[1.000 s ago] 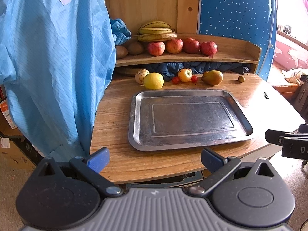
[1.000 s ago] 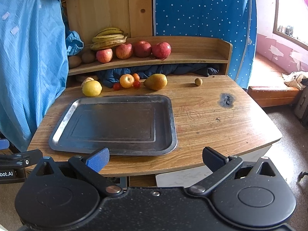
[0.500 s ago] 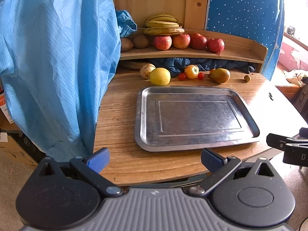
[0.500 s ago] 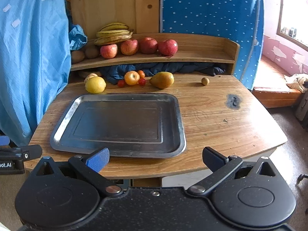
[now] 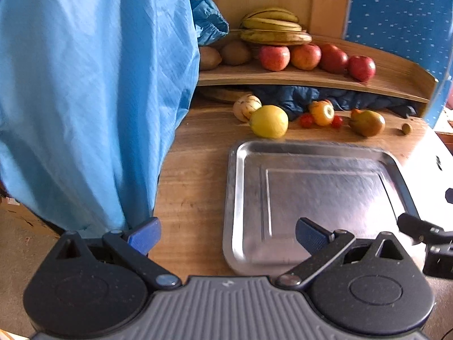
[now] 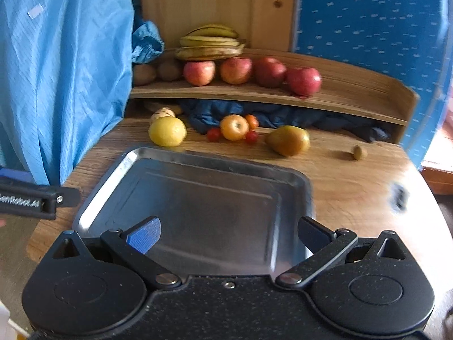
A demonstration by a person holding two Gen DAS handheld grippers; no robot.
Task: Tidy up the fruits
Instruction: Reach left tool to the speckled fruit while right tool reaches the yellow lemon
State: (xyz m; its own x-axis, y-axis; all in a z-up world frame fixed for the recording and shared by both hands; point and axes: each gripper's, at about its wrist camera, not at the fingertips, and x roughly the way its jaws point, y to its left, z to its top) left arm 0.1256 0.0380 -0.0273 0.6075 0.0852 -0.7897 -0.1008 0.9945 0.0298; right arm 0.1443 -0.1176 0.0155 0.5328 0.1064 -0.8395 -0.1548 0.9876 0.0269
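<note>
1. Risks, L to R: the lemon (image 6: 167, 131) and striped fruit (image 6: 162, 112) sit touching, so grabbing one prob. nudges the other. The cherry tomatoes (image 6: 214, 134) are round and tiny and could roll or get squashed. The pear (image 6: 288, 140) is tapered and may slip from a pinch.
2. Tray (image 6: 113, 178) is bare metal w/ low rim; fruit dropped in could roll.
3. Left gripper (image 5: 228, 233): wide open, nothing held, over the table edge and the tray's near-left corner.
4. Right gripper (image 6: 229, 233): wide open, nothing held, over the tray's near part.
5. Loose fruit lies behind the tray; apples (image 6: 235, 70) and bananas (image 6: 211, 42) on the shelf (image 6: 354, 96).
</note>
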